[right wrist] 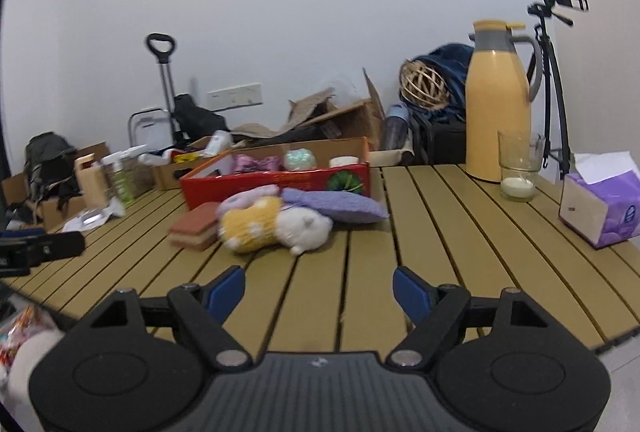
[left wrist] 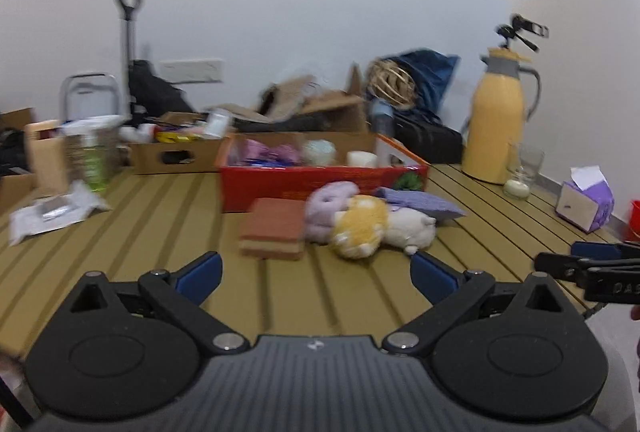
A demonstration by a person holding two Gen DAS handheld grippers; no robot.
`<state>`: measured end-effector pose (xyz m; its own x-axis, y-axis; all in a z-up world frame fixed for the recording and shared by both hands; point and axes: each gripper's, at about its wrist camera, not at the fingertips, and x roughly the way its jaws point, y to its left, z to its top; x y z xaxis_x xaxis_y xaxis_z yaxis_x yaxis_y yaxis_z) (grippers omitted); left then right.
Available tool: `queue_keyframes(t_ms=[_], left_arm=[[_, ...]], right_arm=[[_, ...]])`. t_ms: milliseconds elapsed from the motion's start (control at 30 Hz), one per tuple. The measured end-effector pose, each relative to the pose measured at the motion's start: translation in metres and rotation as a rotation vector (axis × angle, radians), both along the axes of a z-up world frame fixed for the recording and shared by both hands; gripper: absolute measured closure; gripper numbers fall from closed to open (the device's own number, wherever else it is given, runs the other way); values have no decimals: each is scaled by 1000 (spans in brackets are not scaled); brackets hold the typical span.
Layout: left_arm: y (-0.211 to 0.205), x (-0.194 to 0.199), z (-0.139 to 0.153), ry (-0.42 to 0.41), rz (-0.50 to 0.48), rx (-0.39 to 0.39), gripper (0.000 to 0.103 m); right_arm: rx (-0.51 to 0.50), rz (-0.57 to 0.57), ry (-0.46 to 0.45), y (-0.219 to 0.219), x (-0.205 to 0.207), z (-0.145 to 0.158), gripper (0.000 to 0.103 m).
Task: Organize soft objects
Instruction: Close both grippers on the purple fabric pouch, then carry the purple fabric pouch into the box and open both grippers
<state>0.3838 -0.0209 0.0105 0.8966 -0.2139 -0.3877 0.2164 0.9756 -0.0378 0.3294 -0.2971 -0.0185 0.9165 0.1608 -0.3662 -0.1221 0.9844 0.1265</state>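
Your right gripper (right wrist: 319,290) and left gripper (left wrist: 316,278) both gape wide and empty, short of the plush toy (right wrist: 276,224) lying just in front of the red box (right wrist: 276,180); it looks light and squashy, so pinch its plump yellow middle.

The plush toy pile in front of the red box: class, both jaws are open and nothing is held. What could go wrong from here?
1. The plush toy touches the sponge and purple cloth; a grab might drag them along.
2. The glass near the yellow jug could be knocked by a wide right swing.
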Motion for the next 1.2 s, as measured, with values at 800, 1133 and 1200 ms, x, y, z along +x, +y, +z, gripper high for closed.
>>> queue_keyframes(t_ms=[800, 1133, 1200], left_arm=[[-91, 274, -44, 427, -327, -127, 87], [-85, 208, 19, 215, -399, -160, 94], [-75, 178, 33, 162, -389, -163, 94]], right_arm=[[110, 150, 234, -35, 257, -41, 61], [87, 189, 125, -25, 214, -7, 89], [89, 196, 73, -21, 190, 13, 89]])
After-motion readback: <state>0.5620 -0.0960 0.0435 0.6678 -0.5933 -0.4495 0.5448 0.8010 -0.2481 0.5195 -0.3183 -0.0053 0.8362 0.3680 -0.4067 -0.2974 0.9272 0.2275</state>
